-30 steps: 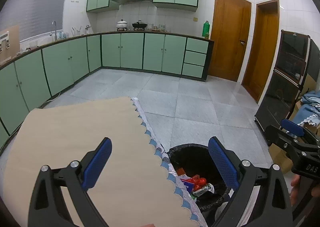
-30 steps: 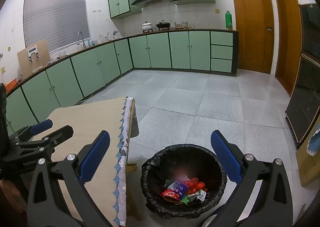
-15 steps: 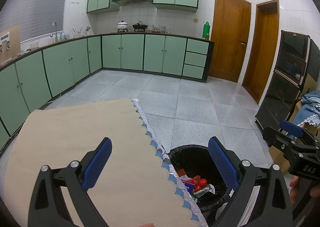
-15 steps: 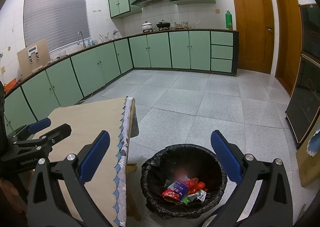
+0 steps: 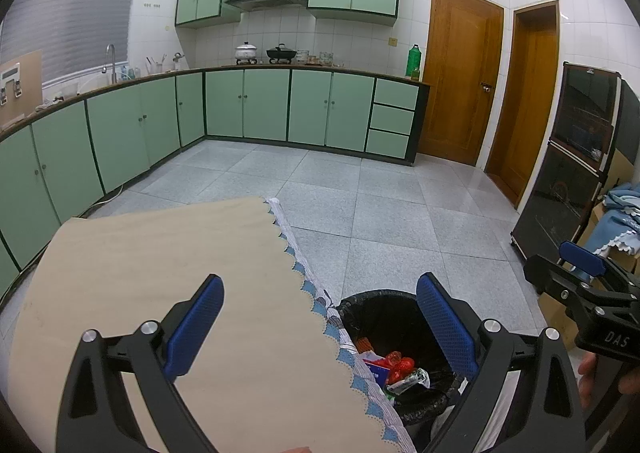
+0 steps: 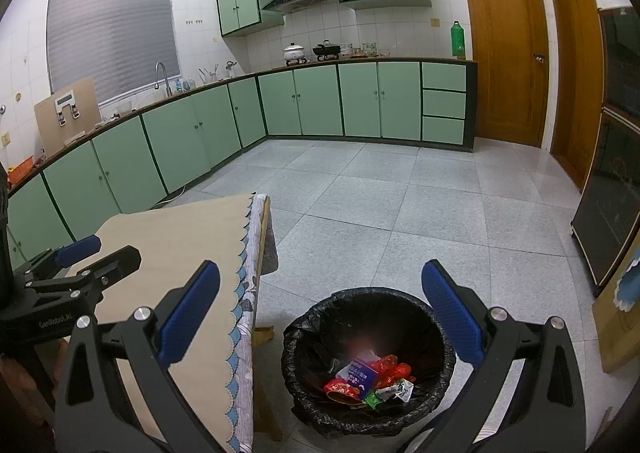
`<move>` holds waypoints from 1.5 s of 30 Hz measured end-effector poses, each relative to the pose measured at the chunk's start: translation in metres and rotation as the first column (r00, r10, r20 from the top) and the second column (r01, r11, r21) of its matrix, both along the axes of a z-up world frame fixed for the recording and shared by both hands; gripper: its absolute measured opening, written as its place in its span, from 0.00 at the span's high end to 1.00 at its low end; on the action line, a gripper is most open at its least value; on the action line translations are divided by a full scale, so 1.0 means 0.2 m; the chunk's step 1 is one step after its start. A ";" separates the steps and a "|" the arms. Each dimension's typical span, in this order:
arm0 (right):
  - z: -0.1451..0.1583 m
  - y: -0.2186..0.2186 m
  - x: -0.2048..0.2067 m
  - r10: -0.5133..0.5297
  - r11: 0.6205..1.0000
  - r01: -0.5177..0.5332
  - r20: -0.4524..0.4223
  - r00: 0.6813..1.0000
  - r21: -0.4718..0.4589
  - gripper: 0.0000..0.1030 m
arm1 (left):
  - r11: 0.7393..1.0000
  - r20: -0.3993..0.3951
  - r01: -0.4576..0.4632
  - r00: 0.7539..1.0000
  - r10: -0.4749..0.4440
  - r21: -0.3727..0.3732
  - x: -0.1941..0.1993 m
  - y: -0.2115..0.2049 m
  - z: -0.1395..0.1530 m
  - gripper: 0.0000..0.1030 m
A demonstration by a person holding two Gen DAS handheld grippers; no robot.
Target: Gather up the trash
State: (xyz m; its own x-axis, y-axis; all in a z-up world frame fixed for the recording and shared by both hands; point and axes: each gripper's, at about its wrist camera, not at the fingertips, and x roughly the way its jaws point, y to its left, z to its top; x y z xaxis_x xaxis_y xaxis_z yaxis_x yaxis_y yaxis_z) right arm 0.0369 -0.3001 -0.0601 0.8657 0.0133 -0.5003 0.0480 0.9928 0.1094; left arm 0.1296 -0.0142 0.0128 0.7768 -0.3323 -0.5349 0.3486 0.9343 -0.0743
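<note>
While both grippers hang in the air with nothing held, the left gripper [image 5: 320,317] has its fingers spread wide above the desk [image 5: 140,265] edge – the right gripper [image 6: 320,309] gapes just as wide over the black-lined bin [image 6: 368,357] on the floor beside the desk, where the wrappers [image 6: 372,375] lie inside

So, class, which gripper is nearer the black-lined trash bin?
Right gripper: it hangs above the black-lined trash bin. Left gripper sits over the table edge beside it.
</note>
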 end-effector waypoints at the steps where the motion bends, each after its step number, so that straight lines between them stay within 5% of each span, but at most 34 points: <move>1: 0.00 0.00 0.00 -0.001 1.000 0.001 0.000 1.000 0.000 0.05 | 1.000 -0.001 0.000 1.000 0.000 0.000 0.00 0.00 0.00 0.08; 45: -0.01 0.02 0.01 -0.003 1.000 0.003 -0.004 1.000 0.003 0.05 | 1.000 0.000 -0.005 1.000 0.005 0.000 -0.01 -0.01 -0.01 0.08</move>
State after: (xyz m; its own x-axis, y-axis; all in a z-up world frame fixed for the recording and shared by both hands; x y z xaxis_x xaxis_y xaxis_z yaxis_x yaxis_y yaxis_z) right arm 0.0390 -0.2957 -0.0620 0.8639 0.0122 -0.5036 0.0516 0.9923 0.1126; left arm 0.1280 -0.0155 0.0118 0.7785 -0.3284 -0.5348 0.3436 0.9362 -0.0748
